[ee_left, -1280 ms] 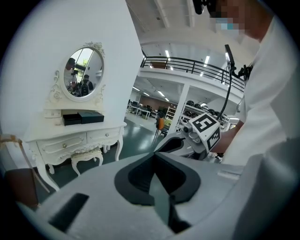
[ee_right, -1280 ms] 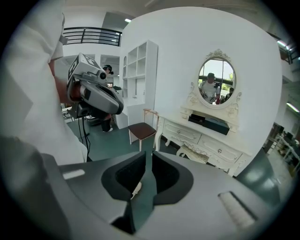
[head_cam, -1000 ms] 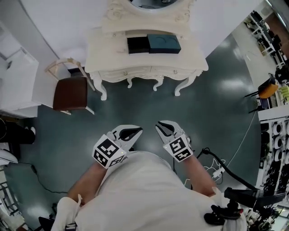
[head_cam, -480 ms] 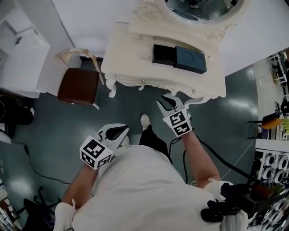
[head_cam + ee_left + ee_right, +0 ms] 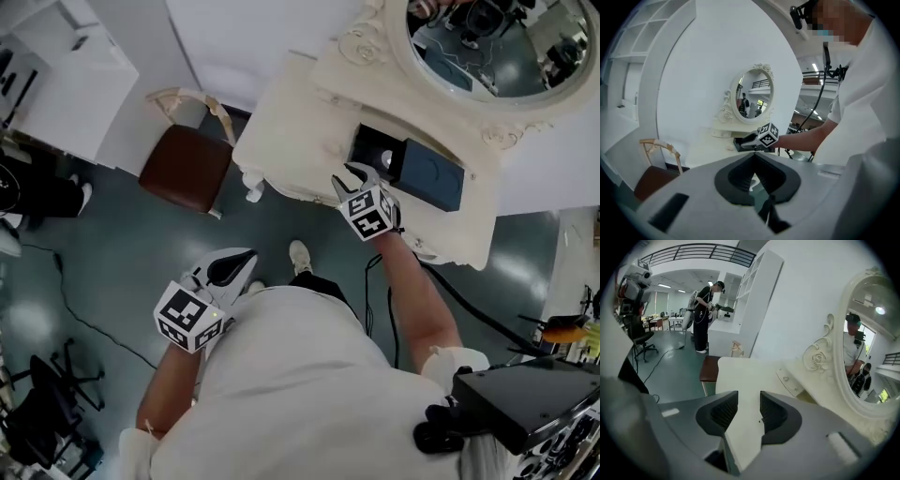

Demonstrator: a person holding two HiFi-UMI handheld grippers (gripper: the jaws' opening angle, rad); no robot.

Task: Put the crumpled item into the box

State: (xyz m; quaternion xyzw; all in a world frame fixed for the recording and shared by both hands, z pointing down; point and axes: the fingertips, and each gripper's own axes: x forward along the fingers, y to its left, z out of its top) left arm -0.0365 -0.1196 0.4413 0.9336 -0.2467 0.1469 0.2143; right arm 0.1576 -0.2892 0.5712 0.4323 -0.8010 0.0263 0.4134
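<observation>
Right tongs reached dresser, jaws spreading, empty | left tongs pressed together | box lies lengthwise along dresser

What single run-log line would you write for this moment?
right claw: just been opening, nothing between, over cream dressing table beside open black box | left claw: shut, low at person's side

The cream tabletop lies bare on the chair side of the open black box, leaving clear room to come in there. Behind the box, the oval mirror's carved frame rises and blocks the back. A dark lid lies against the box's far side. A brown chair stands by the table's end, with open floor in front.
</observation>
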